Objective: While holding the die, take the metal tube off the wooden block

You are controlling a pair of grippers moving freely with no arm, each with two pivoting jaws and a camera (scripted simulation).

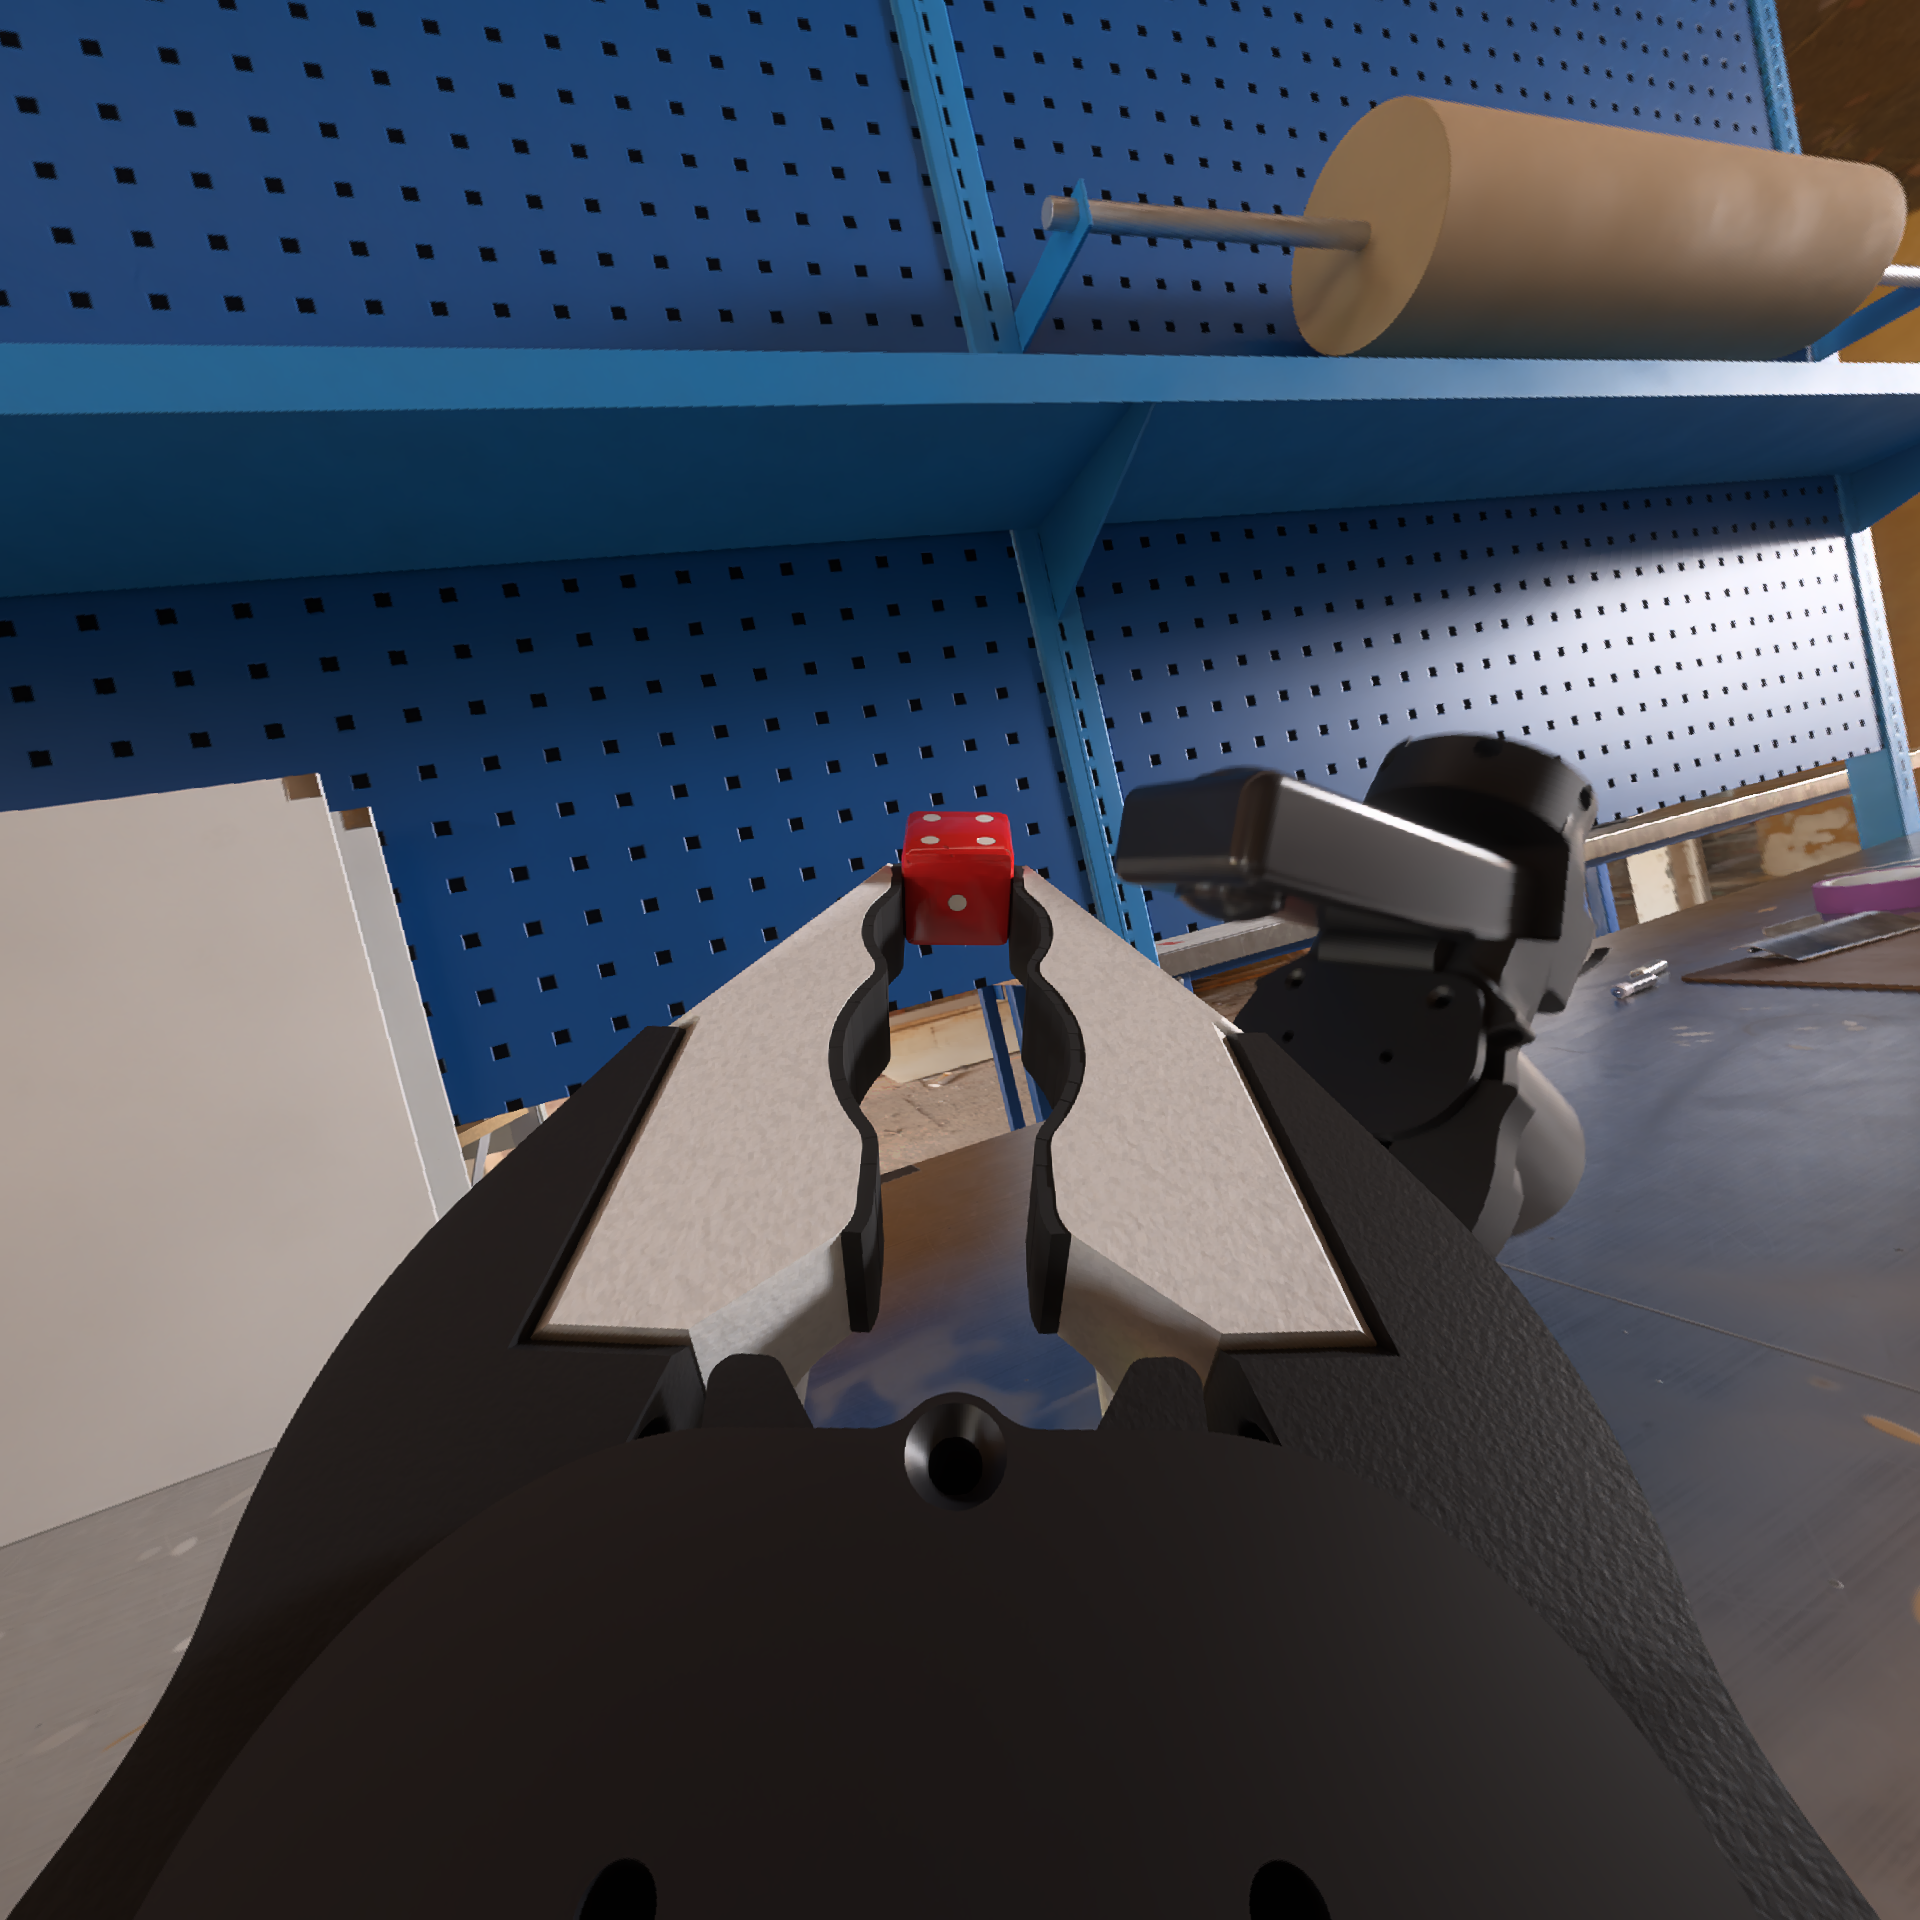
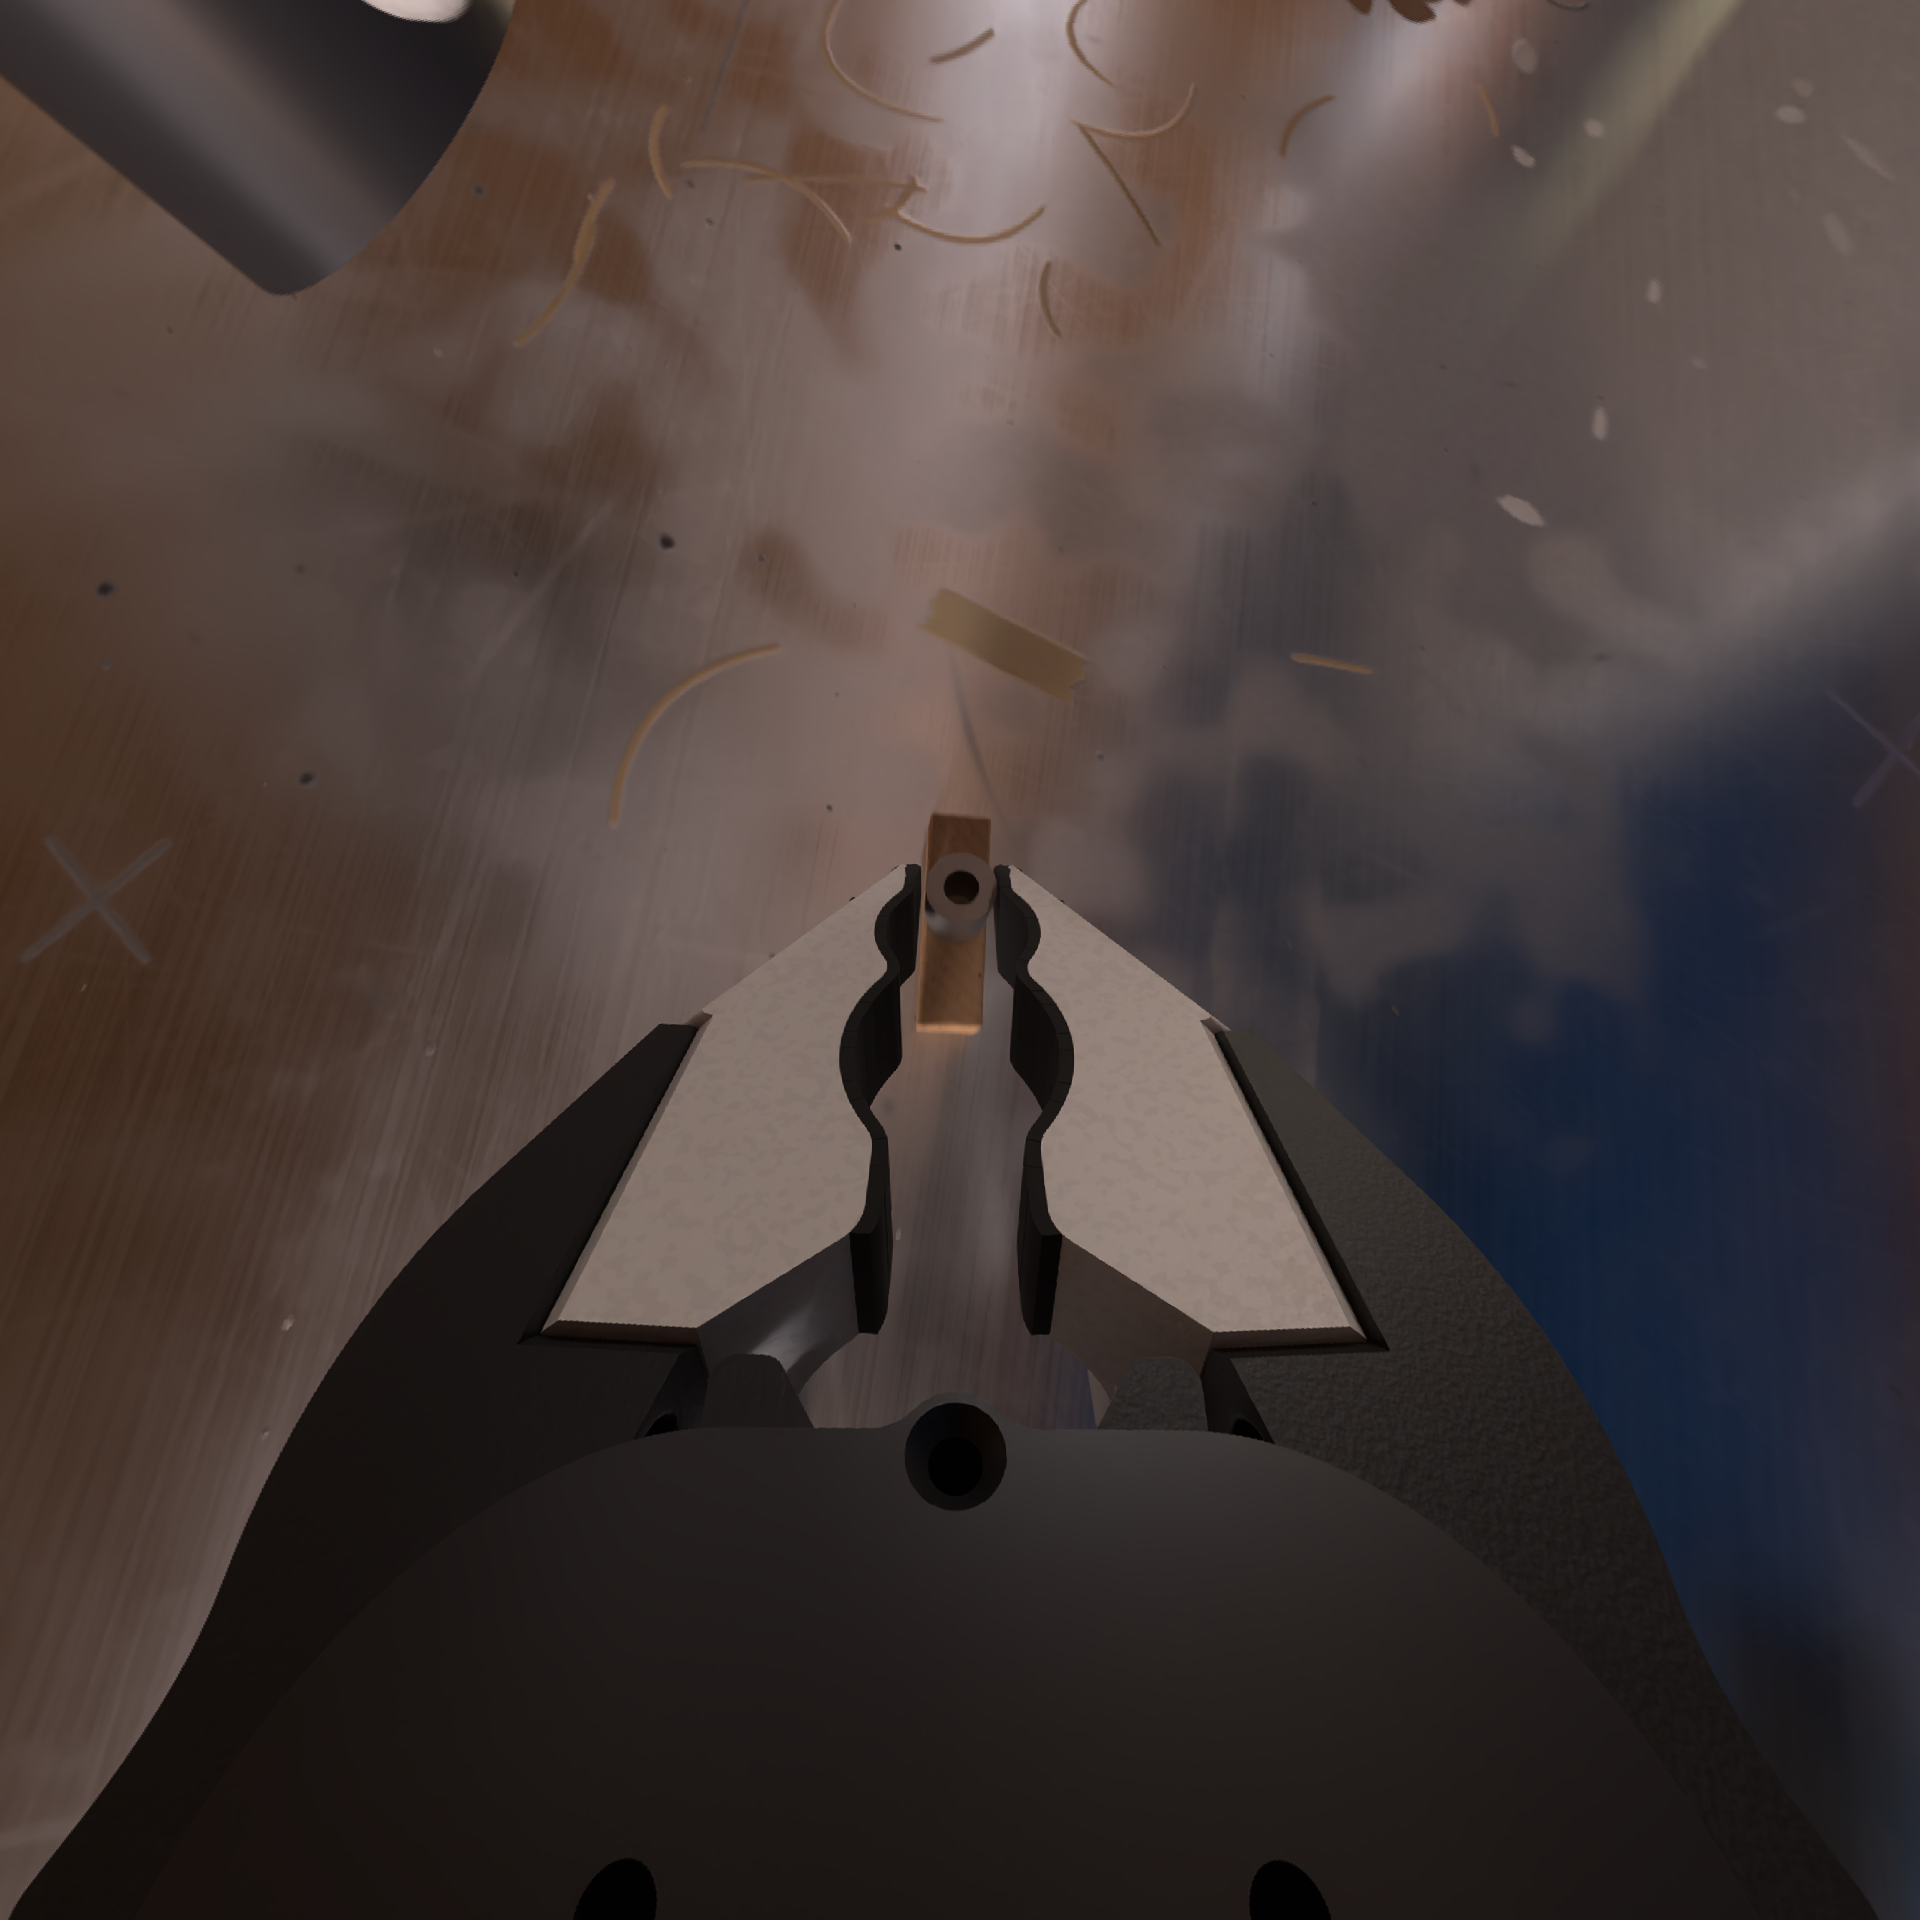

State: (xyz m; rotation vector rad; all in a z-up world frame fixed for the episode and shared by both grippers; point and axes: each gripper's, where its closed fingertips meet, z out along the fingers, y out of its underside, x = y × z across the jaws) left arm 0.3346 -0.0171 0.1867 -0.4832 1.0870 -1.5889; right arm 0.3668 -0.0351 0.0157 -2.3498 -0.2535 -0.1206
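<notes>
One red die (image 1: 957,879) with white pips sits clamped between the fingertips of the left gripper (image 1: 957,881), held up in the air in front of a blue pegboard wall (image 1: 520,208); three pips show on its upper face and one on the face toward the camera. One metal tube (image 2: 958,898), short, grey and hollow, its open bore facing the right wrist camera, stands between the fingertips of the right gripper (image 2: 958,894). The jaws are drawn in close on either side of the tube, but whether the pads actually press it cannot be told. One wooden block (image 2: 953,966), a narrow tan strip, lies directly beneath the tube, running lengthwise between the fingers; contact between tube and block cannot be judged from this view.

Two grippers are present in all: in the left wrist view the right gripper (image 1: 1382,966) appears to the right, pointing down at the dark tabletop (image 1: 1714,1195). Around the block the worn tabletop (image 2: 416,727) carries scattered curled wood shavings (image 2: 675,717) and one flat scrap of tan tape (image 2: 1006,640). A dark rounded shape (image 2: 260,135) fills the upper left corner of the right wrist view.

Farther off in the left wrist view: one blue shelf (image 1: 727,436), one brown paper roll (image 1: 1590,229) on a metal rod, one white panel (image 1: 177,1091) at left, and a purple tape roll (image 1: 1865,891) at the far right.
</notes>
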